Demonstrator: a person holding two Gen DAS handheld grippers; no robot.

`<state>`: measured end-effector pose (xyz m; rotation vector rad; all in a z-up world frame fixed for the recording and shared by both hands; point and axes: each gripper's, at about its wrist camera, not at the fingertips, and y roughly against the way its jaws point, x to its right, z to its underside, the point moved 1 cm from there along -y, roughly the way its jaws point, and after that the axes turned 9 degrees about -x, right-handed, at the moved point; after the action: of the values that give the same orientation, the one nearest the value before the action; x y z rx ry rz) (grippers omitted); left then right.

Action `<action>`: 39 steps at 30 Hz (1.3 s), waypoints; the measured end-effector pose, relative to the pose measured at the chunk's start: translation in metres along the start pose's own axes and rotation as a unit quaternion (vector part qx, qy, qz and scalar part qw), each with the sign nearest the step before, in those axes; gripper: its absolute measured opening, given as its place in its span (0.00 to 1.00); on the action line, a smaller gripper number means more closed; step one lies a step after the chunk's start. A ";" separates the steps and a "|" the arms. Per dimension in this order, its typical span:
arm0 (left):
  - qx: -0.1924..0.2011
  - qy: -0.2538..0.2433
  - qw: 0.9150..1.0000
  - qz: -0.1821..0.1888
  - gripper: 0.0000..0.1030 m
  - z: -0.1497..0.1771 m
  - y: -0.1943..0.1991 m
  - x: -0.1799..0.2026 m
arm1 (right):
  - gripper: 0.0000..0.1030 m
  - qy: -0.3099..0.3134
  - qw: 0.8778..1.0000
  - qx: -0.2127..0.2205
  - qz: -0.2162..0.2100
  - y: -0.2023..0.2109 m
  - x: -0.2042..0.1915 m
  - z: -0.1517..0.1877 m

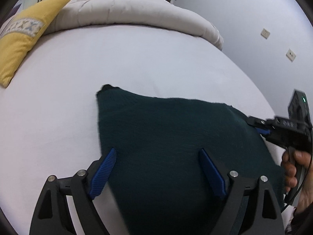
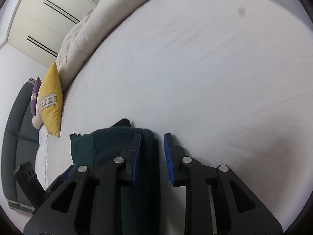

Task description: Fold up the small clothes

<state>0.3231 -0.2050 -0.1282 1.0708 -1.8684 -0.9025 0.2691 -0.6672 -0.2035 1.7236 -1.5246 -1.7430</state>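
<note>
A dark green knitted garment [image 1: 166,121] lies folded on the white bed sheet [image 1: 78,68]. My left gripper [image 1: 157,150] hovers over its near part with the blue pads spread wide, one at the garment's left edge, and nothing pinched between them. My right gripper [image 2: 152,135] stands at the garment's right edge [image 2: 109,143]. Its jaws are narrow, with the thick folded edge between them. The left pad lies against the fabric; a sliver of sheet shows before the right pad. In the left wrist view the right gripper [image 1: 258,126] reaches in from the right, held by a person's hand [image 1: 293,166].
A yellow cushion [image 1: 23,39] and a rumpled beige duvet [image 1: 127,9] lie along the bed's far side. A grey padded headboard [image 2: 13,137] and a purple cushion [image 2: 36,96] sit at the left. A wall with sockets [image 1: 265,33] runs along the right. White sheet stretches beyond the garment.
</note>
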 end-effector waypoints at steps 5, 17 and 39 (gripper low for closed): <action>0.027 0.059 0.997 0.044 0.73 0.018 0.041 -0.020 | 0.24 0.011 0.998 0.016 -0.058 0.055 -0.001 0.030; -0.031 0.073 0.959 0.272 0.72 0.057 0.030 0.001 | 0.22 0.072 0.981 -0.111 -0.145 0.019 -0.026 0.091; -0.043 0.134 0.930 0.340 0.80 0.113 0.061 -0.044 | 0.47 0.027 0.981 -0.079 -0.177 0.073 0.037 0.160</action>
<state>0.2172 -0.1200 -0.1376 0.3995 -1.7605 -0.3978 0.0898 -0.6505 -0.2080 2.0341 -1.0715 -1.8996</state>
